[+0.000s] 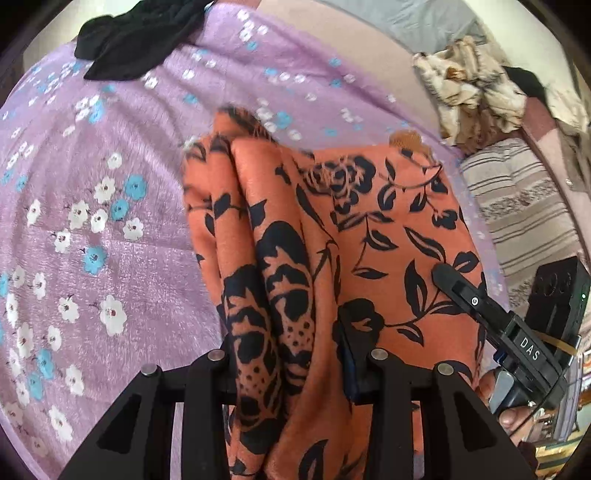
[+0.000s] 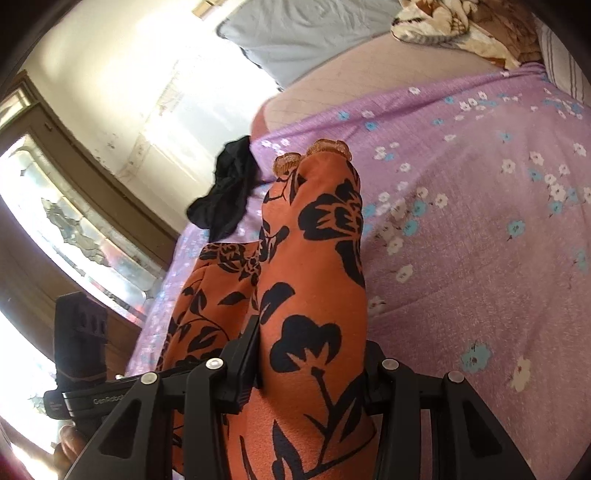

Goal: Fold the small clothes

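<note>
An orange garment with a black flower print (image 1: 369,206) hangs in folds over the purple flowered bedsheet (image 1: 92,221). My left gripper (image 1: 288,354) is shut on a bunched fold of it near the lower edge of the left wrist view. At the right of that view the right gripper's black finger (image 1: 454,284) lies against the same cloth. In the right wrist view my right gripper (image 2: 310,354) is shut on another thick fold of the orange garment (image 2: 317,236), whose lace-trimmed end points away over the bedsheet (image 2: 480,221). The left gripper's body (image 2: 81,369) shows at the lower left.
A crumpled black garment (image 1: 140,37) (image 2: 229,192) lies at the sheet's far edge. A brown-and-cream patterned blanket (image 1: 469,92) (image 2: 443,22), a grey pillow (image 2: 306,33) and a striped cloth (image 1: 517,206) sit beyond the sheet. A window (image 2: 74,221) is beside the bed.
</note>
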Available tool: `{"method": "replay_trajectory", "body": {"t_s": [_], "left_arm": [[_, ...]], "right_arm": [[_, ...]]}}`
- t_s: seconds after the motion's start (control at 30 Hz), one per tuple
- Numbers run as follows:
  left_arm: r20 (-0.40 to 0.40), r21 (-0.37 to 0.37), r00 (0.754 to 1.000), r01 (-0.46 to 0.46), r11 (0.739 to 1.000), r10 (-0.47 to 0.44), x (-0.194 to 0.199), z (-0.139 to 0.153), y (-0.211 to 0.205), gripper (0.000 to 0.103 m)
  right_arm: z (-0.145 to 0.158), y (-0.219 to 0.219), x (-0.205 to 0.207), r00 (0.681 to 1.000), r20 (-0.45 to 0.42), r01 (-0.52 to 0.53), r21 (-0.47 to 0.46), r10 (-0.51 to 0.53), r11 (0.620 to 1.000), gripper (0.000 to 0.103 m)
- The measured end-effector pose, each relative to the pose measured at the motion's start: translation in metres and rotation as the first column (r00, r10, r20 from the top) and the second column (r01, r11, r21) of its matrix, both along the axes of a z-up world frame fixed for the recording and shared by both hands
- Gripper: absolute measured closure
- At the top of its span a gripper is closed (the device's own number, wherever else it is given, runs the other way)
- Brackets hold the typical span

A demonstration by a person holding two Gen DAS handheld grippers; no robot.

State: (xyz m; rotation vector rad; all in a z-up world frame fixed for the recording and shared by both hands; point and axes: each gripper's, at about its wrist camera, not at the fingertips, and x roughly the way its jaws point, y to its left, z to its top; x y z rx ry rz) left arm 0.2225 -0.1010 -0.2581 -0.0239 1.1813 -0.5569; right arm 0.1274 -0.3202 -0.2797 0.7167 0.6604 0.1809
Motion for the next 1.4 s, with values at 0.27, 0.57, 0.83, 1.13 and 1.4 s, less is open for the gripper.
{"method": "replay_trajectory", "body": {"t_s": [0.27, 0.57, 0.83, 1.13, 1.4], "left_arm": [[-0.015, 0.03, 0.999, -0.049, 0.998, 0.049, 0.009, -0.015, 0.007, 0.039], [0.155, 0.061, 0.985, -0.081, 0.995, 0.071, -0.032, 0.027, 0.041, 0.039], [0.172, 0.181, 0.974, -0.179, 0.967, 0.148, -0.043, -0.008, 0.056, 0.027], [0.351, 0.18, 0.919, -0.254, 0.95, 0.179, -0.088, 0.051, 0.077, 0.028], [0.592, 0.143, 0.776, -0.366, 0.919, 0.217, -0.133, 0.145, 0.083, 0.014]], "right_arm": [[-0.028, -0.01, 0.009, 0.993, -0.099, 0.06, -0.049, -0.065, 0.997, 0.046], [0.031, -0.012, -0.045, 0.979, 0.066, 0.203, -0.177, -0.195, 0.963, 0.046], [0.001, 0.052, -0.039, 0.992, -0.121, -0.012, -0.271, -0.022, 0.962, 0.061], [0.03, 0.05, -0.072, 0.992, -0.054, 0.098, -0.262, -0.116, 0.96, 0.061], [0.104, 0.062, -0.14, 0.978, 0.133, 0.195, -0.343, -0.158, 0.919, 0.04]]}}
